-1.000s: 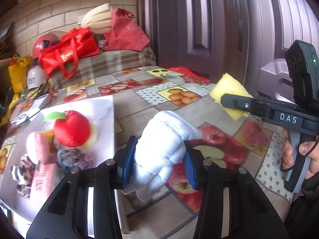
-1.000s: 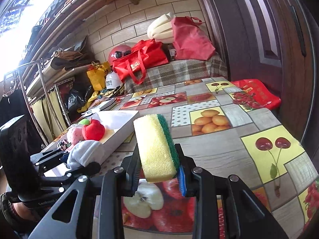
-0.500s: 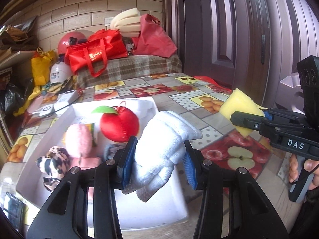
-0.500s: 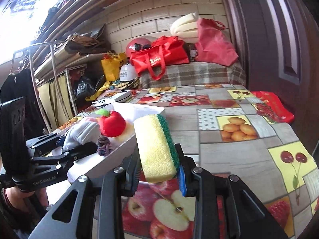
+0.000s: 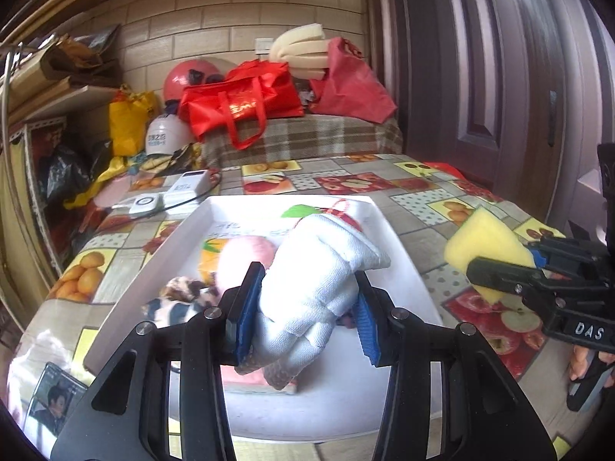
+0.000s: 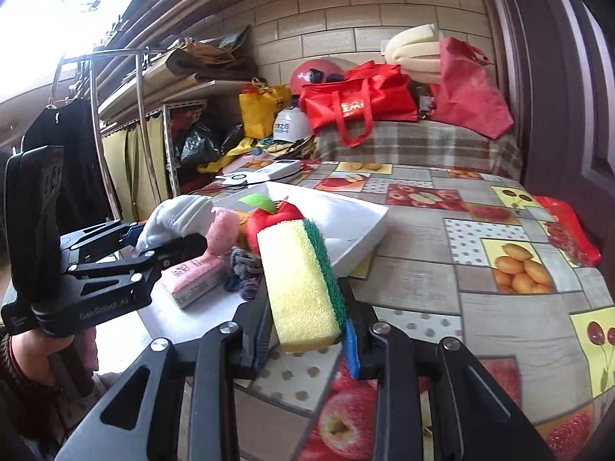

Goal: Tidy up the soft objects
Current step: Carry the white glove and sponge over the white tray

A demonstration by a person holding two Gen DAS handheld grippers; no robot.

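My left gripper is shut on a rolled white cloth and holds it above the white tray. The tray holds a red plush apple, a pink plush, a leopard-print scrunchie, a pink packet and a dark scrunchie. My right gripper is shut on a yellow sponge with a green scrub side, held above the table just right of the tray. It also shows in the left wrist view. The left gripper shows in the right wrist view.
The table has a fruit-print cloth. A white power bank and a small device lie behind the tray. Red bags, a white helmet and foam pads sit at the far end. A door stands on the right.
My left gripper has swung left with the white cloth, from over the table to over the tray. My right gripper has moved closer to the tray with the sponge.
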